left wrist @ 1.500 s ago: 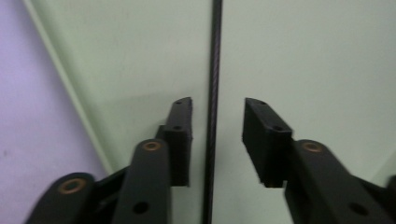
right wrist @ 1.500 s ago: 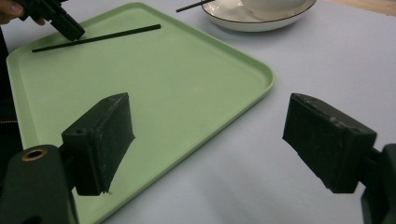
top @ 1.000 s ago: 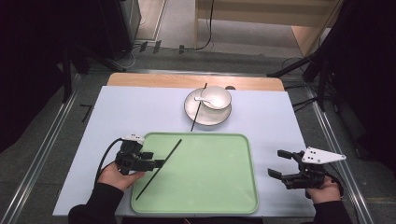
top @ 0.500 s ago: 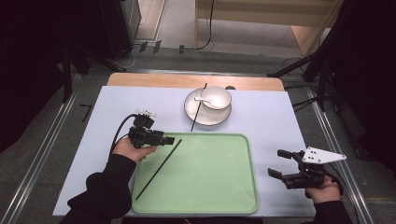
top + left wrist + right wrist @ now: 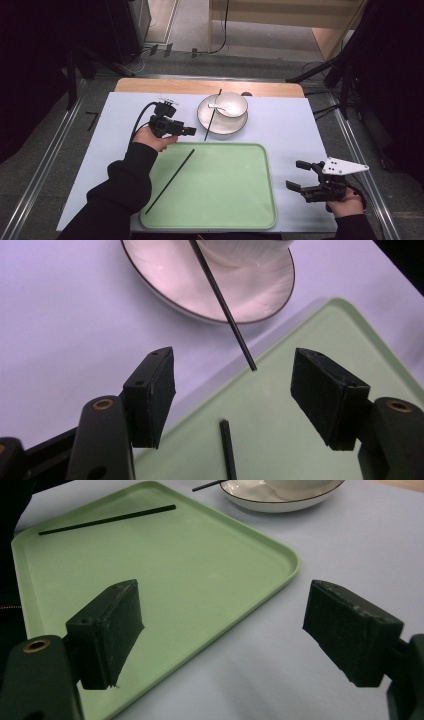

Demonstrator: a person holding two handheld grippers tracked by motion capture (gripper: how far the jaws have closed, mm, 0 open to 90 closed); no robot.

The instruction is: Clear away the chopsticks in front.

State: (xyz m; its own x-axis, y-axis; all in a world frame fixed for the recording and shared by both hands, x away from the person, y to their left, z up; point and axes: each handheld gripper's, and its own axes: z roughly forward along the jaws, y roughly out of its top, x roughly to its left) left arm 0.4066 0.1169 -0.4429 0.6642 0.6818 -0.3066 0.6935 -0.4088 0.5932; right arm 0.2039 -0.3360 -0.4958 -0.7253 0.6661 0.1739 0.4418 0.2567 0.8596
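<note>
So, starting nearest the person: the right gripper (image 5: 302,176) is parked low at the right edge of the table, just off the green tray (image 5: 235,220), and its jaws are seen spread wide in the right gripper view with nothing between them, only bare tablecloth and the tray's corner (image 5: 292,560) being framed there. Roughly half the job looks done, judging by how things lie. One black chopstick (image 5: 170,180) is laid flat on the tray, running diagonally from the near left corner up toward the far left edge, and it's touched by neither gripper. Moving further out, the left gripper (image 5: 192,132) is held just beyond the tray's far left rim, pointed toward the plate; in the left gripper view its jaws are opened wide and empty, with the tip of the second chopstick (image 5: 222,310) sitting in the gap between them but not gripped. That second chopstick (image 5: 212,115) is propped across the white plate (image 5: 206,120), leaning against the bowl (image 5: 235,102), its near end poking out over the plate's rim toward the tray. A white spoon (image 5: 217,106) is rested in the bowl. So what's left, by the look of it: the second chopstick needs to be pinched near its tip, lifted off the plate and set down on the tray beside the first. Whether the spoon is meant to follow can't be told.
</note>
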